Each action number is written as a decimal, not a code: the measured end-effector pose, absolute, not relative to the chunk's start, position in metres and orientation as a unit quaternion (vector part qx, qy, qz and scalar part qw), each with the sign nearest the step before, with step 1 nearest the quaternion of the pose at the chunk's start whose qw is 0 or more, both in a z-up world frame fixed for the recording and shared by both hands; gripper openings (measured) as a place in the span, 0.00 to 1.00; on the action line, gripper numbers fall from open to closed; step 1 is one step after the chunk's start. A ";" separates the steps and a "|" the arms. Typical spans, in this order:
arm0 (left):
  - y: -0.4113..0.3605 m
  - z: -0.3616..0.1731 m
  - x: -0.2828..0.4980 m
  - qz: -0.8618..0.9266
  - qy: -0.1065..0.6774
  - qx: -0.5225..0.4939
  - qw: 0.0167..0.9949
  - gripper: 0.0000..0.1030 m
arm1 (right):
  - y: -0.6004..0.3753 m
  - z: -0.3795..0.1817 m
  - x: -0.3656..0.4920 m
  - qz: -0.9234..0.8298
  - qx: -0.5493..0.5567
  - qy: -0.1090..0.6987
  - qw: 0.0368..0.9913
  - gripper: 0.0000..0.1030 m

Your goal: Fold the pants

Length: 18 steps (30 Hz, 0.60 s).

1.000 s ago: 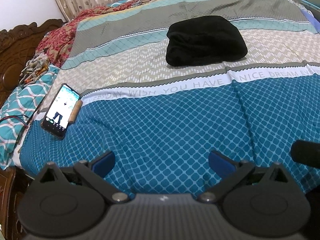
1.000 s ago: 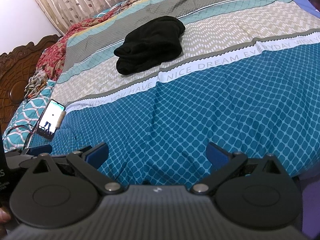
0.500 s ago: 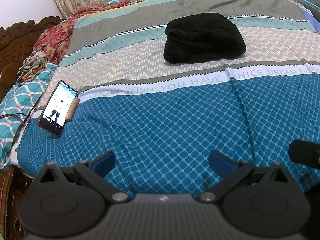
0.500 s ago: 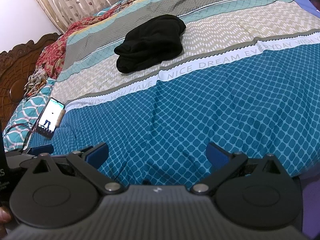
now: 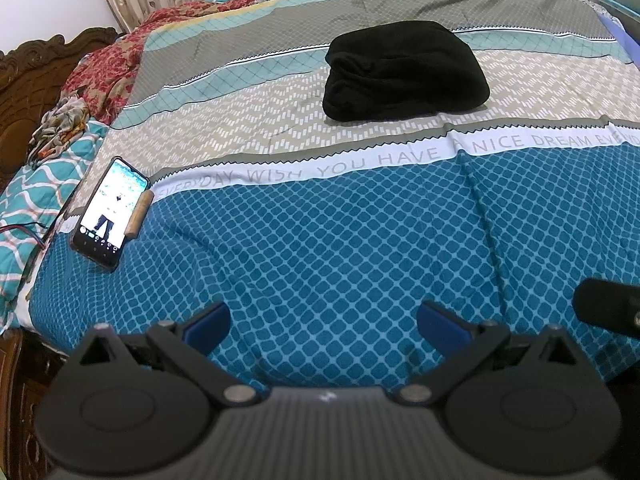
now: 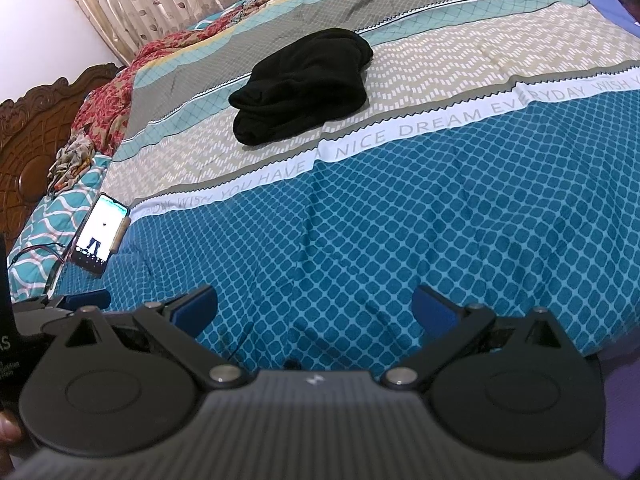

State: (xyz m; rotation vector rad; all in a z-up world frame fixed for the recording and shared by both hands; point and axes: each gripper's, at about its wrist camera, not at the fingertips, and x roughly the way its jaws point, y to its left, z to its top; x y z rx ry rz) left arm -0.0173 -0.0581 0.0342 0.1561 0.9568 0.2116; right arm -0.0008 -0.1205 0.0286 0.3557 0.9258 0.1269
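Left gripper (image 5: 322, 322): held low over the near edge of the bed, pointing across it toward the far side; its blue fingers (image 5: 206, 320) stand wide apart with nothing between them, only the blue diamond-patterned cloth beyond.
Right gripper (image 6: 314, 306): level with its partner at the near edge, aimed the same way; blue pads (image 6: 434, 308) spread wide, holding nothing. In its own view the left gripper's blue tip appears just outside its left finger.
Pants (image 5: 404, 70): a black bundle, folded into a compact thick stack, lying well ahead of both pairs of fingers. From the left gripper it sits ahead and slightly toward the right finger; from the right gripper it sits ahead and toward the left finger (image 6: 302, 84). Neither gripper touches it.
Bedspread (image 5: 360, 240): blue diamonds directly under and ahead of the fingertips, then a white lettered band, then the beige zigzag stripe on which the pants rest.
Phone (image 5: 110, 212): screen lit, lying flat ahead of and outside the left gripper's left finger, near the bed's edge; also seen far left in the right wrist view (image 6: 100, 240).
Headboard (image 5: 24, 76): carved wood, far off to the left of the fingers.
Curtain (image 6: 160, 0): beige, leaf-printed, beyond the far side of the bed.
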 end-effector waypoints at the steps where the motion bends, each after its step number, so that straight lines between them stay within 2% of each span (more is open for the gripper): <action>1: -0.058 0.034 -0.017 0.101 0.459 0.075 0.879 1.00 | -0.120 0.029 -0.001 0.061 0.171 0.444 0.878 1.00; 18: -0.059 0.030 -0.016 0.098 0.467 0.073 0.876 1.00 | -0.123 0.027 -0.001 0.062 0.174 0.448 0.875 1.00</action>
